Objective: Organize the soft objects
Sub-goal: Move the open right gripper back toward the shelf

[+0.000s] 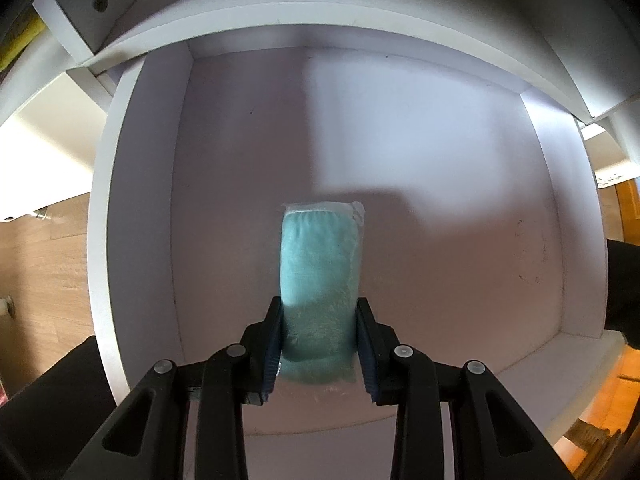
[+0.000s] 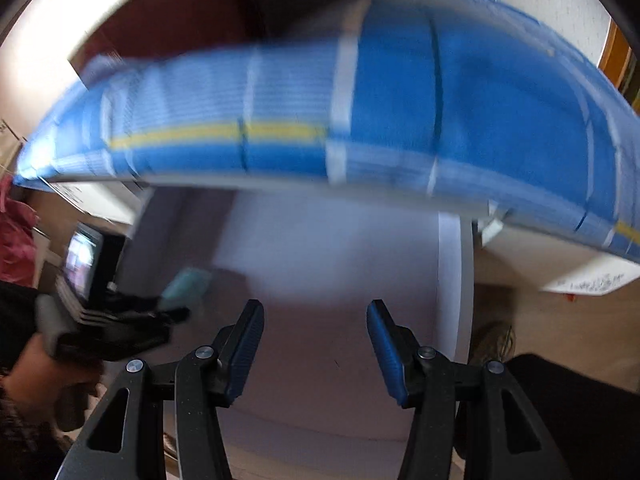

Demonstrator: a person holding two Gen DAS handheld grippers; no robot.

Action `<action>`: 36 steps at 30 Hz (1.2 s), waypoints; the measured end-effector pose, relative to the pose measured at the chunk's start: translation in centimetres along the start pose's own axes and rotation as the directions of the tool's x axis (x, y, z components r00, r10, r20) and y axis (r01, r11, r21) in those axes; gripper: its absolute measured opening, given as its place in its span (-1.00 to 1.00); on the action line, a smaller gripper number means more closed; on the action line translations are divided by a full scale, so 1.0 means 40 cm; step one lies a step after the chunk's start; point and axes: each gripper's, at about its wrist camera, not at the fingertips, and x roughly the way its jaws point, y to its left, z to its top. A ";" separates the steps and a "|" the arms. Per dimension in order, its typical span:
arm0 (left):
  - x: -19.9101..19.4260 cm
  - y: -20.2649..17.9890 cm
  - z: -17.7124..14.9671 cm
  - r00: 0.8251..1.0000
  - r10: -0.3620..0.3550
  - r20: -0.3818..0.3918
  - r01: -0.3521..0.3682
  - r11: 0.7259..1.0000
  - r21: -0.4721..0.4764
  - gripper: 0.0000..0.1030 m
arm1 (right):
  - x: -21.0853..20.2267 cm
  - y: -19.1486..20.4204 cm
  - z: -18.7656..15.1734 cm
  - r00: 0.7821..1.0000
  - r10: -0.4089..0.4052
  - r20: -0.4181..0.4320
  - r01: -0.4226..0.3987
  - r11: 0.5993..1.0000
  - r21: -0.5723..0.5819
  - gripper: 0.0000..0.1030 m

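Left tongs (image 1: 319, 338) reaching level into a white shelf compartment (image 1: 440, 184), closed from both sides on the near end of a teal cloth roll (image 1: 318, 264) in clear wrap. Roll lying on the compartment floor, long axis straight away from the tongs, far end aimed at the back wall. Right tongs (image 2: 316, 344) held lower and outside the shelf, spread wide with nothing between the blue pads (image 2: 248, 344). Seen from there, blurred: left tongs (image 2: 160, 312) at the left with the roll (image 2: 186, 284). Blue striped cloth (image 2: 360, 120) draped over the shelf top.
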 end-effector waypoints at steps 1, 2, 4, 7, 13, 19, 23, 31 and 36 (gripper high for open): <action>-0.003 -0.003 -0.003 1.000 -0.002 0.002 0.002 1.000 0.001 -0.34 | 0.014 -0.005 -0.005 1.000 -0.007 -0.014 0.008 1.000 0.003 0.05; -0.005 -0.011 -0.009 1.000 -0.004 0.006 0.004 1.000 0.000 -0.34 | 0.027 -0.012 -0.009 1.000 -0.012 -0.024 0.013 1.000 0.008 0.05; -0.008 -0.010 -0.022 1.000 -0.006 0.014 0.006 1.000 0.000 -0.34 | 0.043 -0.022 -0.016 0.999 -0.013 -0.040 0.014 1.000 0.023 0.06; -0.027 -0.003 -0.035 1.000 -0.007 0.024 0.007 1.000 0.007 -0.34 | 0.071 -0.042 -0.024 0.998 0.007 -0.064 -0.002 0.997 0.073 0.06; -0.044 0.002 -0.050 0.999 -0.015 0.045 0.015 1.000 0.008 -0.34 | 0.113 -0.079 -0.035 0.994 0.003 -0.107 0.009 0.993 0.118 0.07; -0.104 -0.023 -0.062 0.997 -0.020 0.081 0.016 0.998 0.053 -0.34 | 0.142 -0.097 -0.050 0.988 0.005 -0.151 0.017 0.989 0.144 0.09; -0.159 -0.041 -0.061 0.991 -0.048 0.122 0.038 0.996 0.076 -0.34 | 0.159 -0.086 -0.056 0.985 0.009 -0.174 0.016 0.990 0.138 0.16; -0.262 -0.050 -0.080 0.978 -0.074 0.195 0.051 0.991 0.120 -0.34 | 0.176 -0.061 -0.053 0.984 0.025 -0.178 -0.002 0.992 0.126 0.15; -0.349 -0.047 -0.087 0.962 -0.093 0.258 0.054 0.986 0.156 -0.34 | 0.179 -0.056 -0.061 0.981 0.026 -0.191 -0.002 0.992 0.124 0.15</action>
